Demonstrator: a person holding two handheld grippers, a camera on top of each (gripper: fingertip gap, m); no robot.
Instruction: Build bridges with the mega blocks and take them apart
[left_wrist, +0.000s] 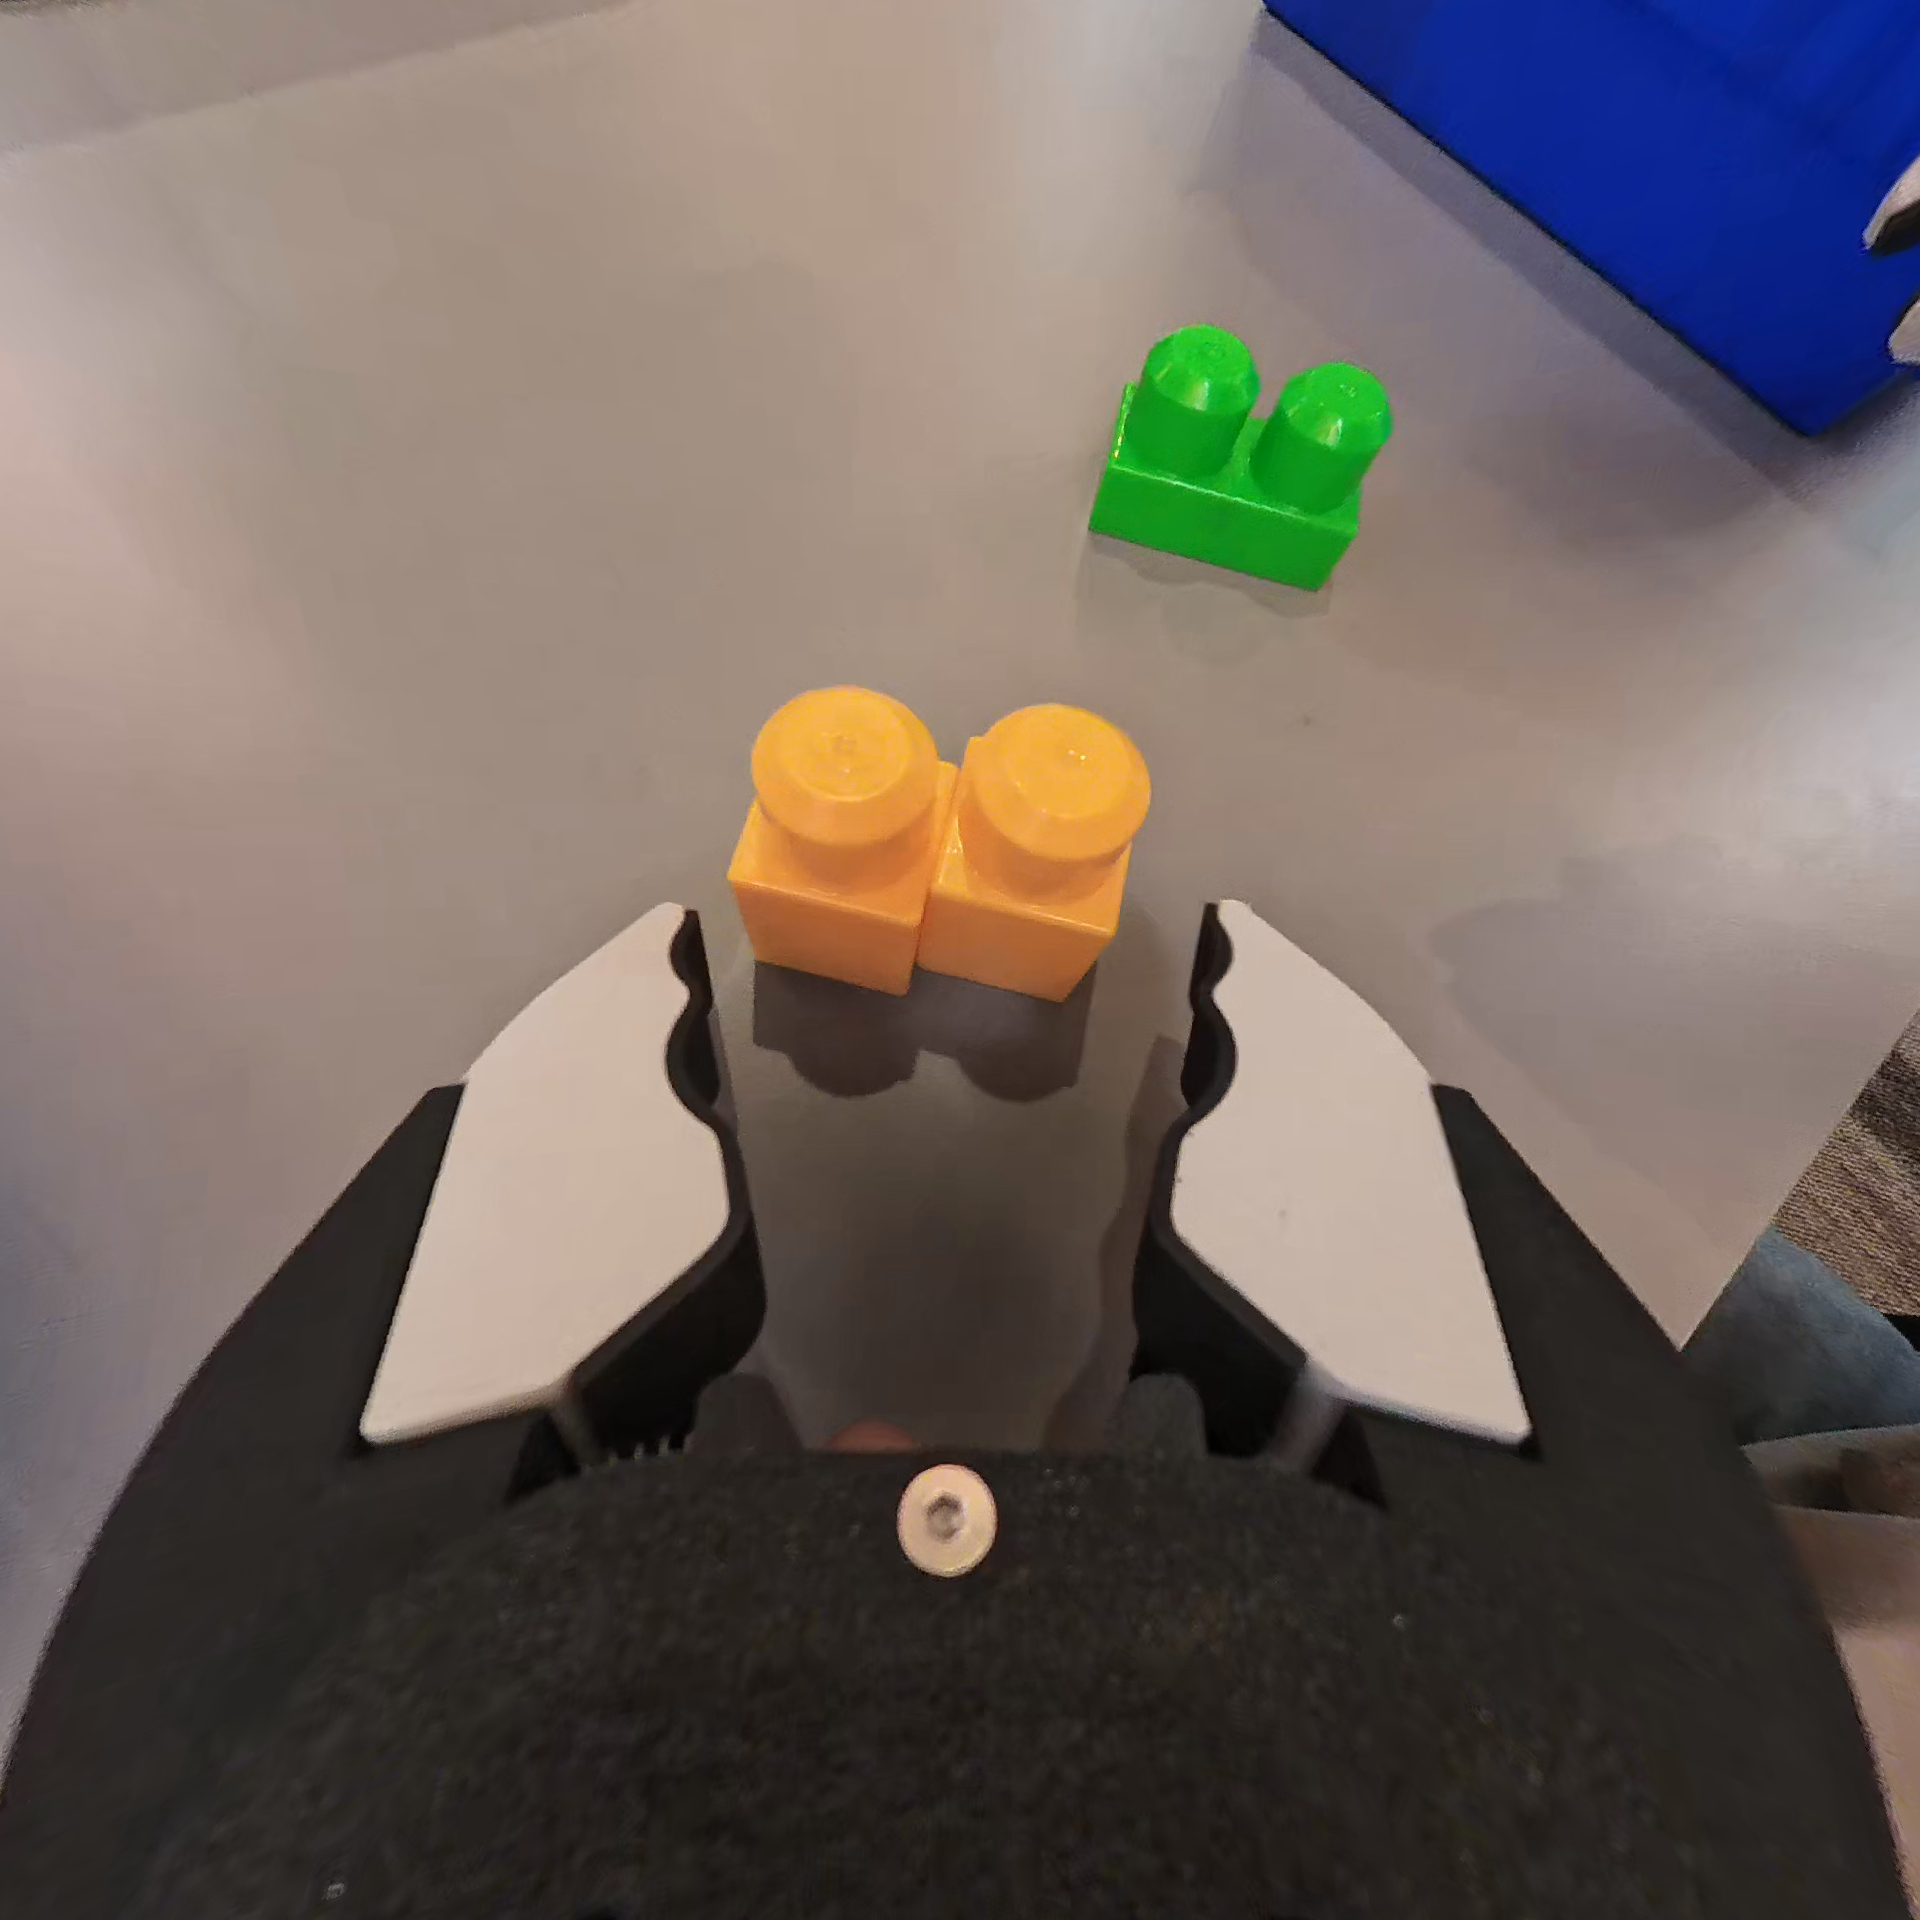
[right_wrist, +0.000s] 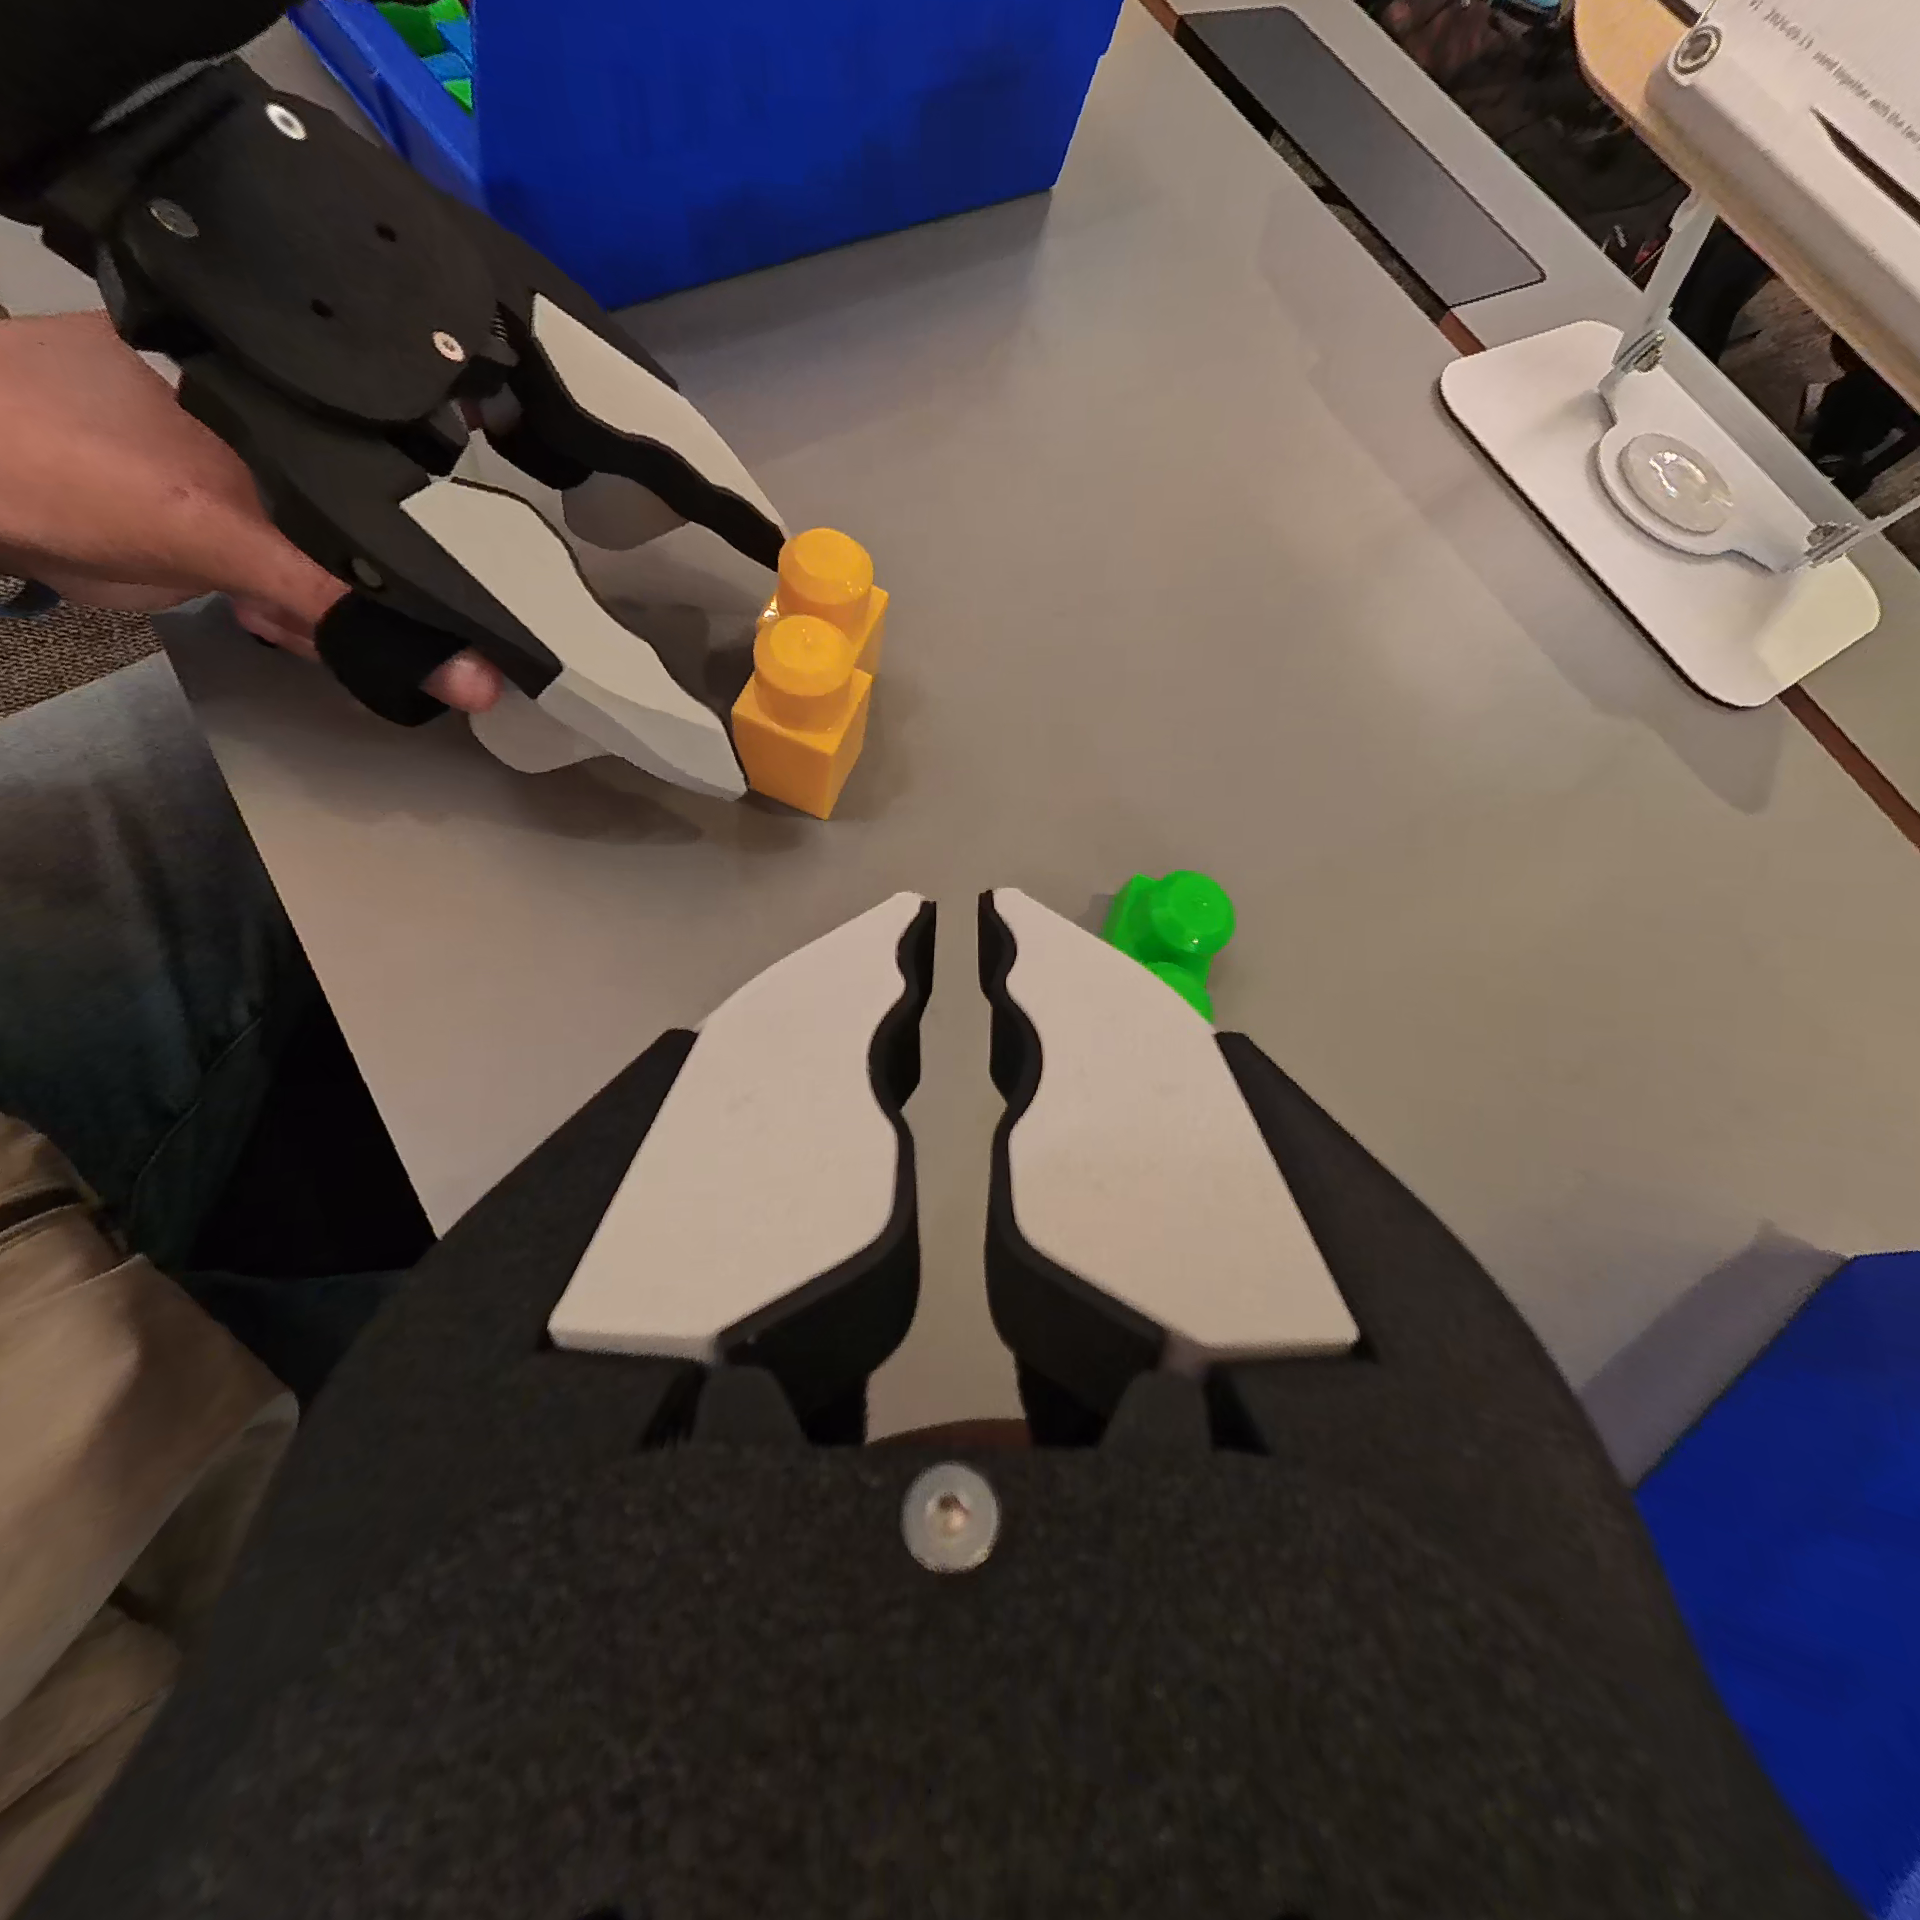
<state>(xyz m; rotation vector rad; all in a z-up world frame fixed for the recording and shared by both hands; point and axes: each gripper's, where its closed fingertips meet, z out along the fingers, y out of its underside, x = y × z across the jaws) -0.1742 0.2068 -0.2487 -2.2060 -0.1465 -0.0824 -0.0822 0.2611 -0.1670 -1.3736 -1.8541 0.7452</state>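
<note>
Two orange one-stud blocks (left_wrist: 930, 862) stand side by side, touching, on the grey table; they also show in the right wrist view (right_wrist: 816, 675). My left gripper (left_wrist: 948, 914) is open and empty, its fingertips just short of the orange blocks; it shows in the right wrist view too (right_wrist: 764, 665). A green two-stud block (left_wrist: 1236, 462) stands farther off to the right, apart from the orange ones. In the right wrist view it (right_wrist: 1174, 930) is partly hidden behind my right finger. My right gripper (right_wrist: 956, 909) is nearly shut and empty, above the table.
A blue bin (left_wrist: 1662, 177) stands at the far right; in the right wrist view it (right_wrist: 769, 135) holds several blocks. Another blue box (right_wrist: 1808, 1538) sits near right. A white stand's base (right_wrist: 1662, 520) is at the right. The table's edge (left_wrist: 1787, 1195) runs near right.
</note>
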